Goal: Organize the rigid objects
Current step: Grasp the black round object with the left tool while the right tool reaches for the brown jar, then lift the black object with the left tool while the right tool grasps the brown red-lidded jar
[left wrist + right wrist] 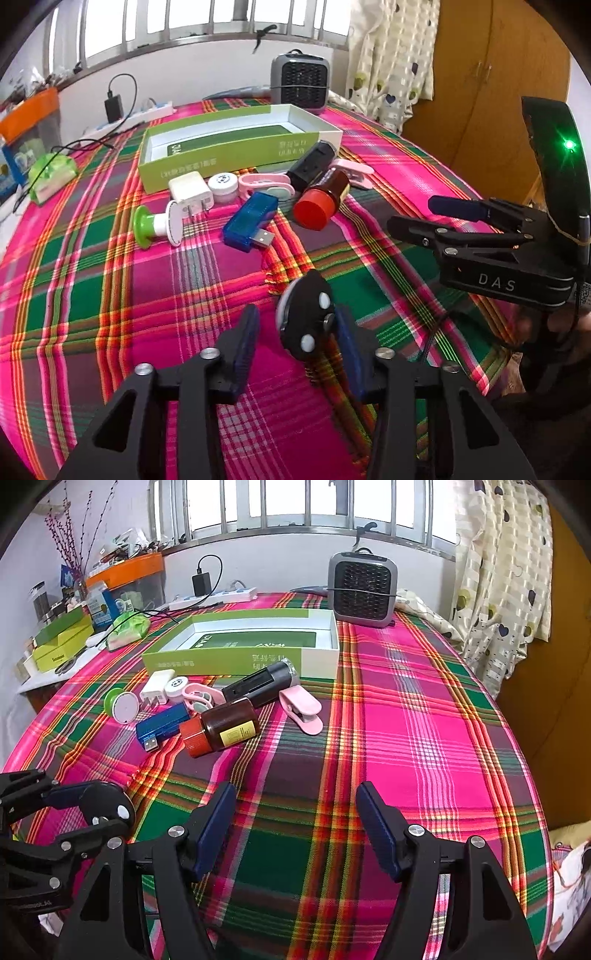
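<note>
My left gripper [295,328] is open around a black round disc with white pads [306,320], which leans against its right finger; the disc also shows in the right wrist view [107,805]. My right gripper [295,816] is open and empty over the plaid cloth. A heap lies in front of an open green-and-white box [236,162] [243,657]: a brown bottle with red cap [321,199] [221,731], a black cylinder [310,166] [258,685], a blue USB stick [251,221] [162,725], a white charger plug [190,194], a pink clip [301,709], and a green-and-white spool [157,225].
A grey heater [364,587] stands behind the box. A power strip with a black adapter [214,594] lies at the back left. A side shelf at left holds a green tissue pack [129,627] and boxes. A curtain [506,572] hangs at right.
</note>
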A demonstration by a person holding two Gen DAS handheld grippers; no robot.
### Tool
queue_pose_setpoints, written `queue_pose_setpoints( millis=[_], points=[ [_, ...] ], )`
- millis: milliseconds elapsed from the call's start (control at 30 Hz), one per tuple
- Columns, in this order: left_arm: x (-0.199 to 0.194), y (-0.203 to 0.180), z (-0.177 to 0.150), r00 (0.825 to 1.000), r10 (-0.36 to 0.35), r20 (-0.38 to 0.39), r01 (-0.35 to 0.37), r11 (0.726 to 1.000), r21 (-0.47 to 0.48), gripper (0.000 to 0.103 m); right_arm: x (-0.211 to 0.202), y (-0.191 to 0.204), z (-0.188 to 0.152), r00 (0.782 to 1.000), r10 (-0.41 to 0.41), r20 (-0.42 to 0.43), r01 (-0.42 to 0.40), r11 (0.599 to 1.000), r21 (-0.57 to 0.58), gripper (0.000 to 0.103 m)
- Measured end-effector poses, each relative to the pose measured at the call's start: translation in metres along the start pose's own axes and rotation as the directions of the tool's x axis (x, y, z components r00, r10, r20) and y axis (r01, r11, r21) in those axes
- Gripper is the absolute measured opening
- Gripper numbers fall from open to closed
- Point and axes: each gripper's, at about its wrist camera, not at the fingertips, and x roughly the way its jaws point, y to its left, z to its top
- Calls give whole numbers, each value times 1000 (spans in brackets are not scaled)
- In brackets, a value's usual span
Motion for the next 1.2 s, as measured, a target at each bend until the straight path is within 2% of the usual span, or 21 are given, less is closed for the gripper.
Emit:
queue_pose_setpoints(
  millis=[67,367,500,667,767,1000,1200],
  points=[
    [0,2,1,1000,7,5,-7,1000,-8,30,1,2,2,1000,8,-3,-8,1000,-2,68],
    [0,15,2,999,37,15,-37,998,-43,29,6,16,14,999,47,-2,-47,999,-14,68],
    [-1,25,2,997,79,22,-77,995,-71,30,11,20,19,997,70,-13,-70,997,19,68],
    [-1,37,2,995,96,25,-93,990,-101,30,20,27,32,994,103,-18,-102,992,81,68],
    [-2,41,1,995,101,27,-98,989,-110,30,26,29,36,995,94,-27,-90,988,127,68],
    [0,46,1,994,103,29,-99,989,-107,30,38,39,46,997,58,-42,-51,988,143,68],
    [1,50,1,996,89,29,-85,990,-111,30,38,41,42,998,14,-58,-8,994,107,68]
  ],
)
